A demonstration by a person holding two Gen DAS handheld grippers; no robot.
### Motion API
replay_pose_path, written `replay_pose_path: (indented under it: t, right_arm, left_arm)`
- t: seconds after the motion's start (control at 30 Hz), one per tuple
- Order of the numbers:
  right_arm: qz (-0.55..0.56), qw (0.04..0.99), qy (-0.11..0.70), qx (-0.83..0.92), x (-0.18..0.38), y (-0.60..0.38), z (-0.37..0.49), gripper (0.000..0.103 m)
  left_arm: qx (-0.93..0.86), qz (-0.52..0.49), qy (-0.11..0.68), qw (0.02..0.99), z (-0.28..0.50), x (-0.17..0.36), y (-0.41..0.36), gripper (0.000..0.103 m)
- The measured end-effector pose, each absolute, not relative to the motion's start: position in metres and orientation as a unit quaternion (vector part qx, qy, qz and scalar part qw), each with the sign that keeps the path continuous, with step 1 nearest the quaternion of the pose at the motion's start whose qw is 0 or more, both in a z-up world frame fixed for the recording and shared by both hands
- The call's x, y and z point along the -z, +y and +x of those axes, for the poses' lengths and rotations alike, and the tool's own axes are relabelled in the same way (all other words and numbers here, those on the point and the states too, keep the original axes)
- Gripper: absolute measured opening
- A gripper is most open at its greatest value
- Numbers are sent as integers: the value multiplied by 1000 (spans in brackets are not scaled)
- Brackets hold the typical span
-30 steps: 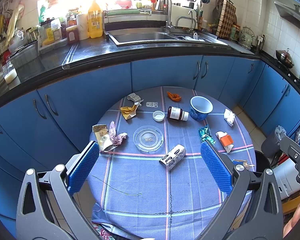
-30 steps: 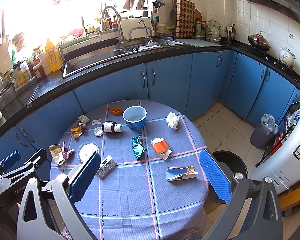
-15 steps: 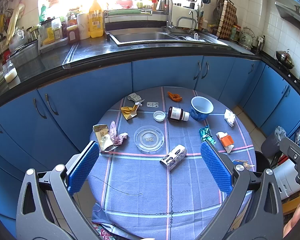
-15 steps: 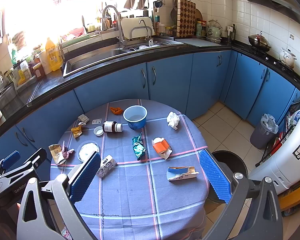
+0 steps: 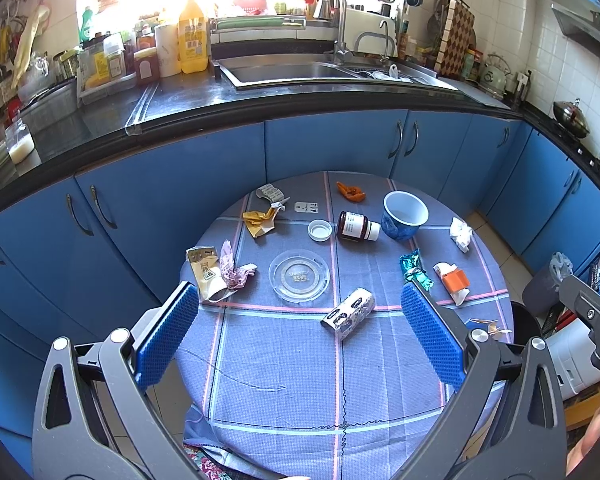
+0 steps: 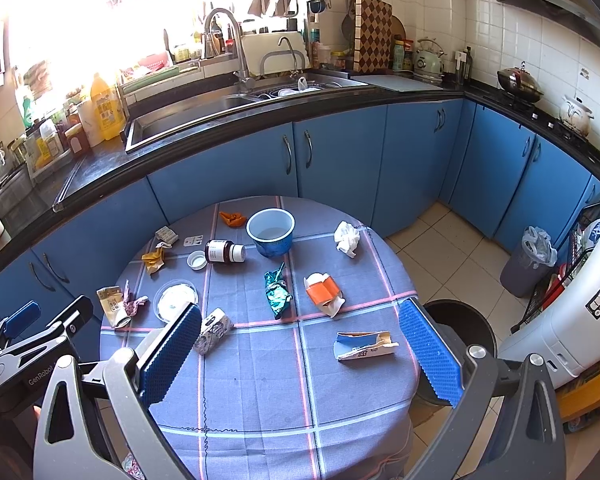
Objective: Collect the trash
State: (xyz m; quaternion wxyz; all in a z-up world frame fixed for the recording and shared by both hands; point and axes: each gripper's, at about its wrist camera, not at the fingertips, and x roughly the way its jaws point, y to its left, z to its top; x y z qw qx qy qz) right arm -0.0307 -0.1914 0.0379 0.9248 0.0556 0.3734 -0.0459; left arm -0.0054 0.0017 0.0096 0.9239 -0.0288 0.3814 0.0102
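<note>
With both the left gripper [image 5: 300, 330] and right gripper [image 6: 300, 354] hovering wide open and empty, the torn blue carton [image 6: 364, 346] lies lower right of frame, long axis left-right, nearest the right gripper, beside the bin [image 6: 466, 326].

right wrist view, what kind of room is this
A home kitchen, most likely: a sink set in a dark counter, blue cabinets below, a wok on the stove.
</note>
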Motion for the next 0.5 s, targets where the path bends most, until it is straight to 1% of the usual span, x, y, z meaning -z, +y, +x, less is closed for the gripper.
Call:
replay_pose_path:
  t: [0.4, 0.5]
  right_arm:
    - [55, 925, 374, 47, -38, -189, -30, 96]
    - [56, 923, 377, 47, -30, -188, -28, 96]
  left_arm:
    - [-10, -30, 382, 924, -5, -9, 2, 100]
    - [-11, -30, 384, 923, -4, -7, 5, 100]
